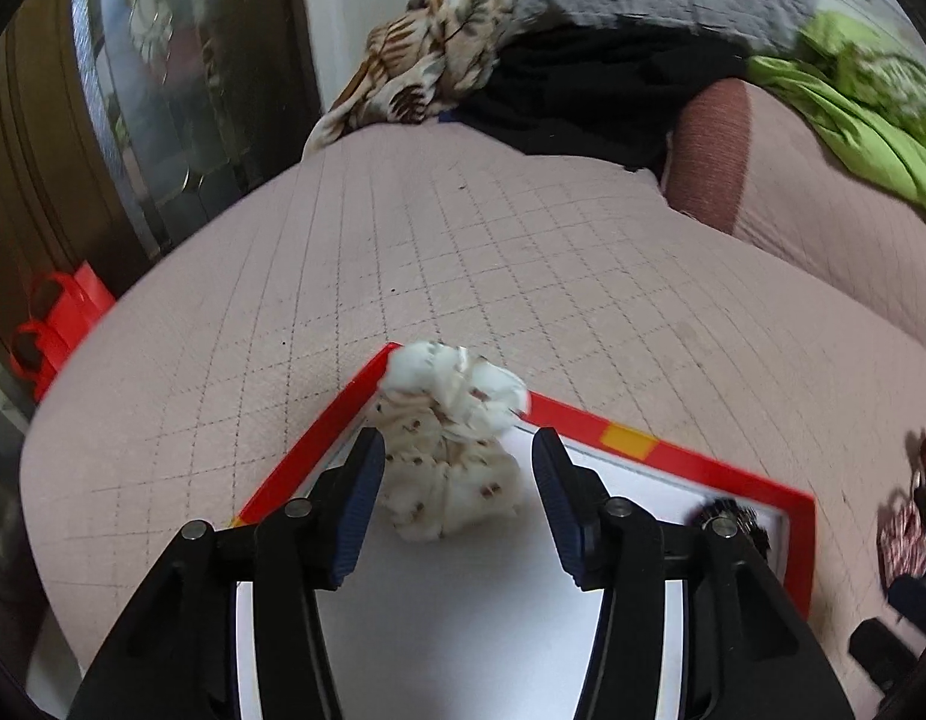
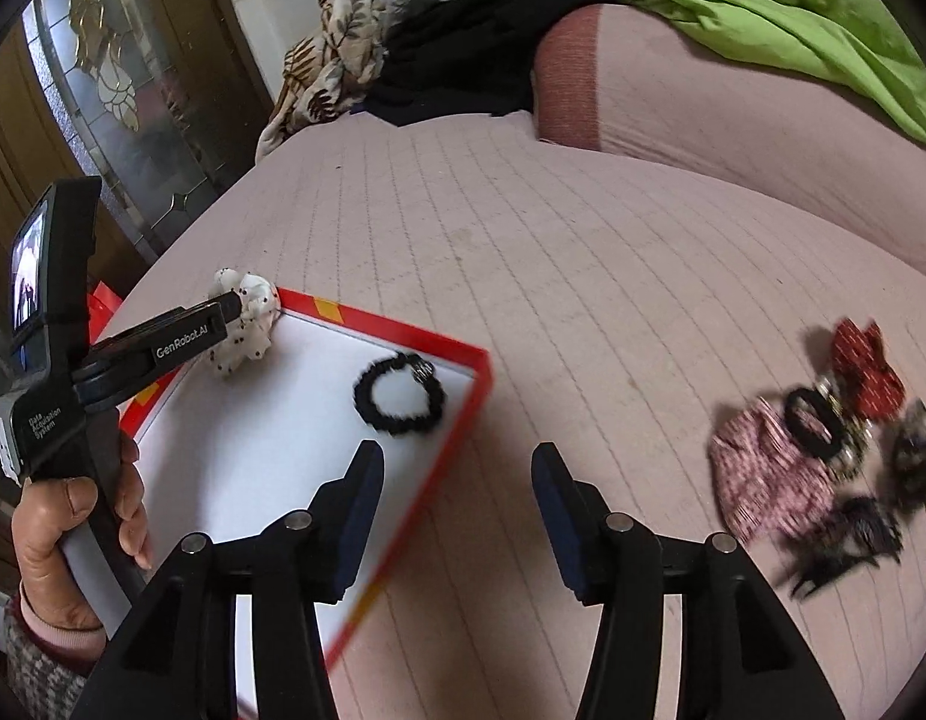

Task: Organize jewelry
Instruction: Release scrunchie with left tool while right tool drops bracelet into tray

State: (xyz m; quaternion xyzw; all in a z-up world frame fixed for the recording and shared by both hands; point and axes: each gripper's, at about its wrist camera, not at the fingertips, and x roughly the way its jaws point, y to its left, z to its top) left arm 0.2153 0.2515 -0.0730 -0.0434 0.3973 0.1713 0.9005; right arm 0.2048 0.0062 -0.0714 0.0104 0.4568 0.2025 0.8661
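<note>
A shallow box with a red rim (image 1: pixel 691 461) and white floor lies on the pink quilted bed; it also shows in the right wrist view (image 2: pixel 402 333). A white spotted scrunchie (image 1: pixel 453 450) sits in its far left corner (image 2: pixel 243 324). My left gripper (image 1: pixel 456 462) is open around the scrunchie, not touching it. A black hair tie with a charm (image 2: pixel 399 396) lies in the box's far right part (image 1: pixel 730 519). My right gripper (image 2: pixel 456 480) is open and empty over the box's right edge. A pile of scrunchies and hair ties (image 2: pixel 823 438) lies on the bed to the right.
The pink quilted bed cover (image 2: pixel 583 252) spreads all around. A pink pillow (image 2: pixel 733 120), green cloth (image 2: pixel 793 30), black and patterned clothes (image 2: pixel 342 42) lie at the far end. A wooden glass door (image 2: pixel 102 90) and a red bag (image 1: pixel 60 324) are at left.
</note>
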